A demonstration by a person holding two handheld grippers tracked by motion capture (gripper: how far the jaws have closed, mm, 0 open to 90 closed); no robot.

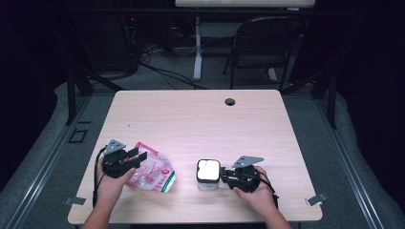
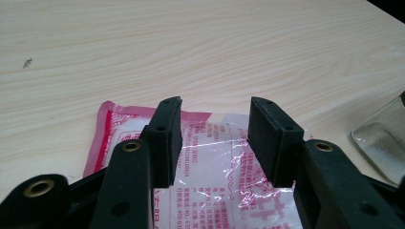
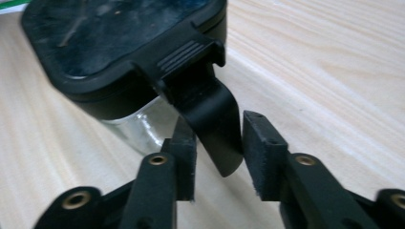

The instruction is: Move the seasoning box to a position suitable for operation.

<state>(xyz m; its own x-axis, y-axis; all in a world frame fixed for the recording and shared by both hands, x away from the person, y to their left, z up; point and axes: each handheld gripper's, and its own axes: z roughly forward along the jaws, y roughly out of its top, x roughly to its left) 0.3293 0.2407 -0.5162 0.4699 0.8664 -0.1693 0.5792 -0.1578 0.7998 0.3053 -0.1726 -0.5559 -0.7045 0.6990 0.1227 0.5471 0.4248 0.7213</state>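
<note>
Wooden table [image 1: 200, 119] lies bare beyond bag [image 1: 155, 172] and container [image 1: 208, 174].

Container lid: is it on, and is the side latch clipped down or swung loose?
Lid is on the container. Its latch looks unclipped, swung outward and hanging between the right gripper jaws.

A light wooden table [image 1: 200, 119] spreads out ahead of both claws. Far beyond the right gripper [image 1: 222, 176], near the table's far edge, sits a round cable hole [image 1: 230, 101]. Well ahead of the left gripper [image 1: 140, 155], slightly to its left, lies a small dark speck [image 1: 128, 125]. Past the table, a black chair [image 1: 262, 43] stands on grey floor beside a white stand leg [image 1: 197, 47] and loose black cables [image 1: 162, 71].
</note>
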